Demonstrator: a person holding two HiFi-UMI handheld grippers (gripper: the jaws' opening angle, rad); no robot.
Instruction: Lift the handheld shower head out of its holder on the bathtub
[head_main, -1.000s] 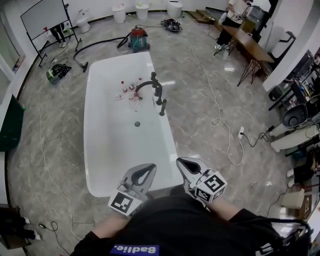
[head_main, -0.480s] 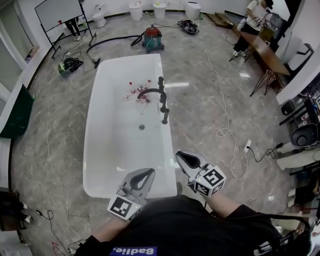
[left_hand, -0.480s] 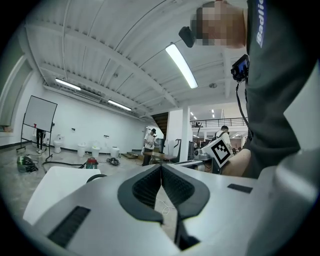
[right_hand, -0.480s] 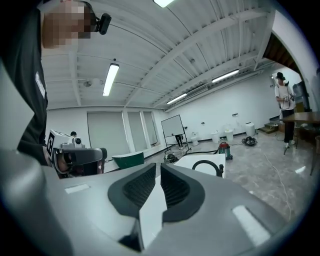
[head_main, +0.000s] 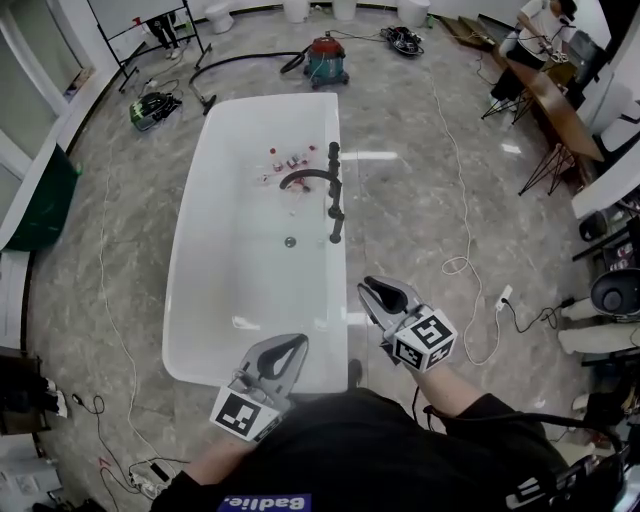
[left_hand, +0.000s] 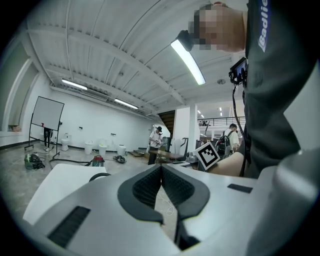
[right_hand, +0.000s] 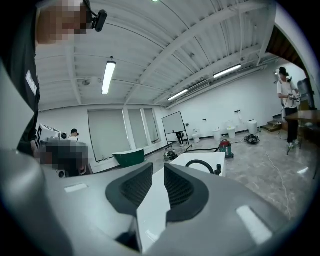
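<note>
Red shop vac (head_main: 326, 58) parked on the marble floor (head_main: 420, 180), black hose (head_main: 250, 58) trailing off left. Wooden desk (head_main: 550, 98) far right.

We take this for a large open test hall, not a home bathroom: a freestanding bathtub (head_main: 238, 285) stands mid-floor on marble-look floor (head_main: 400, 190), with loose toilets (left_hand: 88, 147), whiteboard (left_hand: 48, 117), vacuum cleaner (head_main: 325, 60), trailing cables (head_main: 460, 180) and a work desk (head_main: 555, 100).

The slim black handheld shower head (head_main: 336, 224) stands upright in its holder (head_main: 336, 239) on the right rim of the white bathtub (head_main: 240, 300), just beside the curved black faucet (head_main: 305, 176).
</note>
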